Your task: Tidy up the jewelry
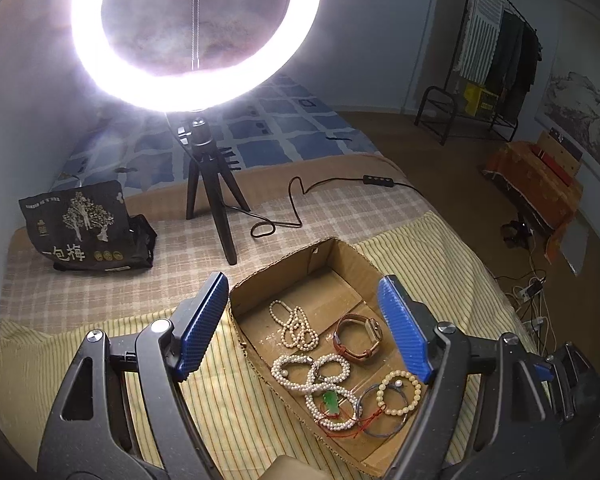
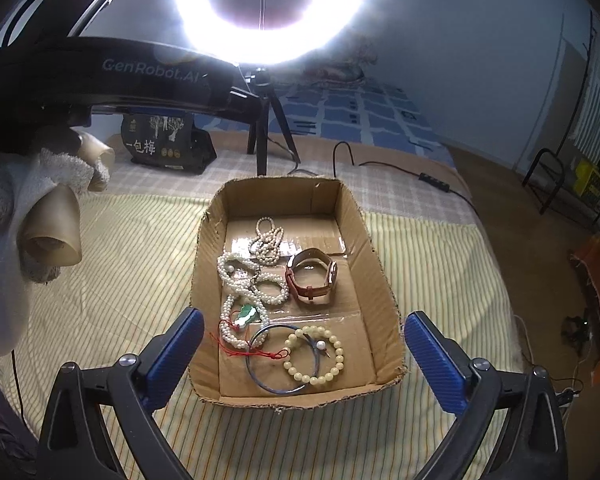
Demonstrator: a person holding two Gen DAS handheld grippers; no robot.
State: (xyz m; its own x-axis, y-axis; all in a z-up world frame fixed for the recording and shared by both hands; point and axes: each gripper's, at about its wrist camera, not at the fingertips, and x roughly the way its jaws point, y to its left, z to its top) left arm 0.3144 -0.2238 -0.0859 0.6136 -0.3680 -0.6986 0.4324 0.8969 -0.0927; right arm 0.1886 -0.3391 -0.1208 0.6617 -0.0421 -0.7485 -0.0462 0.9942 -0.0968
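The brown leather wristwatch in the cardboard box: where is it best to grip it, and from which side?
Probably from above, gripping the brown leather wristwatch across its upright strap loop: it lies on its side, apart from the pearls, with free space around it.

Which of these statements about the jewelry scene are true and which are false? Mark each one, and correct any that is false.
1. All the jewelry lies inside the cardboard box. True.
2. The watch has a metal link band. False: its strap is brown leather.
3. The right tongs stand open with nothing held between them. True.
4. The yellow bead bracelet lies at the far end of the box, nearest the ring light. False: it lies at the near end, closest to the tongs.
5. A green pendant rests on a loop of the pearl strand. True.
6. The left tongs grip the watch. False: they are open and empty.
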